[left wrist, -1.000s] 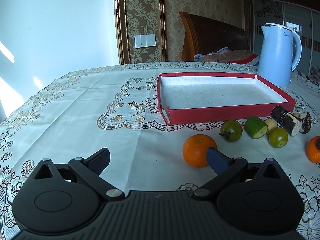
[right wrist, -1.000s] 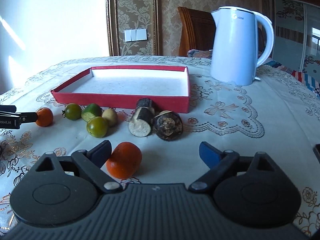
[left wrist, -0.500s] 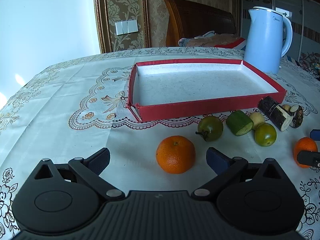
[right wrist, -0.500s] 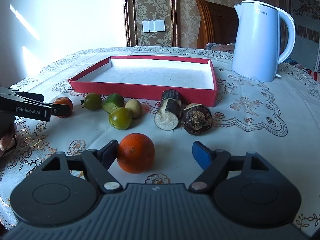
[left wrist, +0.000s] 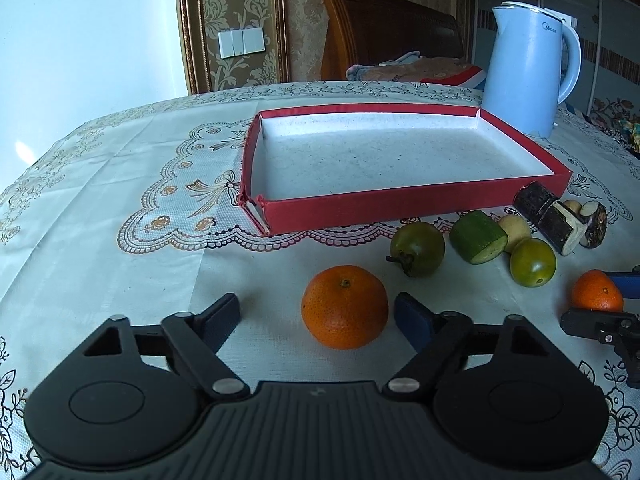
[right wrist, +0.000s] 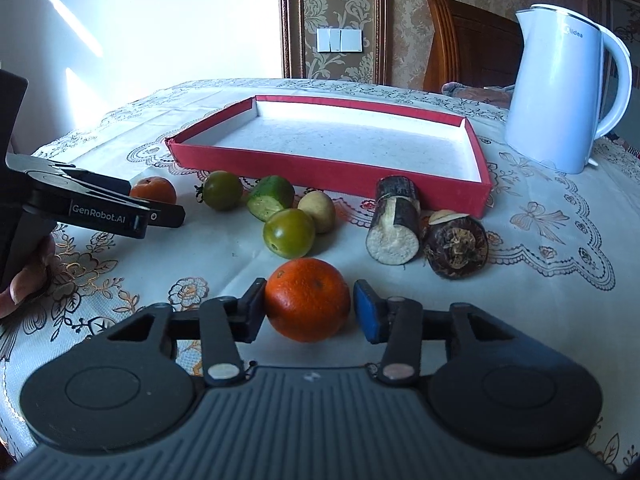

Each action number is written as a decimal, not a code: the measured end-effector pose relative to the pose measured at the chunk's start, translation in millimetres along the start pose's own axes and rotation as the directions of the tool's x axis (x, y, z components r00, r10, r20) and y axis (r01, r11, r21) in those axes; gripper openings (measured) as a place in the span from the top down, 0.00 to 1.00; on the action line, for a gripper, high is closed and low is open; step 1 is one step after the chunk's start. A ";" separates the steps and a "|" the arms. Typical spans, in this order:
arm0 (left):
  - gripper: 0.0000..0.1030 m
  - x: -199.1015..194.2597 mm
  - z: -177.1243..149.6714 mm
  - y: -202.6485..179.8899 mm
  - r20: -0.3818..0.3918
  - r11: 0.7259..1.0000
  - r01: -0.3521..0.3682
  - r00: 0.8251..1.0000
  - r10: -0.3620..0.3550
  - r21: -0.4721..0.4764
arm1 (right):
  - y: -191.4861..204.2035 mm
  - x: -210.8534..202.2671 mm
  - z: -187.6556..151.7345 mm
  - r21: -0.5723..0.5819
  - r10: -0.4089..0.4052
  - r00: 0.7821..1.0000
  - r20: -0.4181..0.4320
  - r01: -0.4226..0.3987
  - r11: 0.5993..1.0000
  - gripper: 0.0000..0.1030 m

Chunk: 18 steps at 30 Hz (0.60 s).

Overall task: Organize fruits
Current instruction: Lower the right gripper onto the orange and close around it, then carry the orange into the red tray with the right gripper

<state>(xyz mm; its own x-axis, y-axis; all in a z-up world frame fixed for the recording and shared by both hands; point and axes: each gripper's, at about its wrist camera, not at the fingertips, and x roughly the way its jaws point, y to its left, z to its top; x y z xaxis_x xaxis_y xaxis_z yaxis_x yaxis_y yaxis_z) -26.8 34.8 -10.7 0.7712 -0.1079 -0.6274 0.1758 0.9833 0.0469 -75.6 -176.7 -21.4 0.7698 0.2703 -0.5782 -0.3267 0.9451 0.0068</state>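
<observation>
In the left wrist view an orange (left wrist: 345, 306) lies on the tablecloth between the open fingers of my left gripper (left wrist: 318, 318), nearer the right blue pad. In the right wrist view a second orange (right wrist: 307, 298) sits between the fingers of my right gripper (right wrist: 309, 309); the jaws have narrowed around it, the left pad touches it, and a small gap shows at the blue pad. The empty red tray (left wrist: 416, 203) (right wrist: 328, 172) lies beyond. Green tomatoes (right wrist: 289, 233), a cut cucumber piece (right wrist: 270, 197) and a pale small fruit (right wrist: 318, 211) lie before the tray.
A white kettle (right wrist: 560, 96) stands right of the tray. Two dark cut root pieces (right wrist: 394, 220) lie by the tray's near right corner. The left gripper's body (right wrist: 92, 204) shows at the left in the right wrist view. A wooden chair (left wrist: 384, 36) stands behind the table.
Both grippers have moved forward onto their oranges. The right gripper's fingers have closed in around its orange. The left gripper has shifted so its orange lies between the fingers.
</observation>
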 end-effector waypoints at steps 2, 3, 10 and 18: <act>0.47 -1.4 0.5 -1.9 0.004 1.000 0.022 1.000 -0.022 0.000 | 0.9 1.3 0.7 0.004 -0.004 1.000 -0.001 0.004 1.000 0.59; 0.51 -1.9 1.0 -2.6 0.004 1.000 0.031 1.000 -0.031 -0.001 | 0.7 1.4 0.9 0.007 -0.004 1.000 0.000 0.004 1.000 0.59; 0.60 -3.3 0.1 -5.9 0.019 0.999 0.032 0.999 -0.032 -0.002 | 3.4 2.0 1.3 -0.005 -0.017 1.000 0.007 0.017 1.000 0.61; 0.61 -6.6 0.7 -6.4 0.020 0.999 0.028 0.999 -0.027 -0.019 | 1.0 -3.6 0.7 0.015 -0.044 0.998 0.039 0.044 0.999 0.61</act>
<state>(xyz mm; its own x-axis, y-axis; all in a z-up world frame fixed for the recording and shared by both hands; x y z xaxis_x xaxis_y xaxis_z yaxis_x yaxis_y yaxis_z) -32.6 29.1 -6.3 0.7780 -0.1375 -0.6131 0.1852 0.9826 0.0147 -78.3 -176.5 -18.8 0.8041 0.2353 -0.5459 -0.2845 0.9587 -0.0059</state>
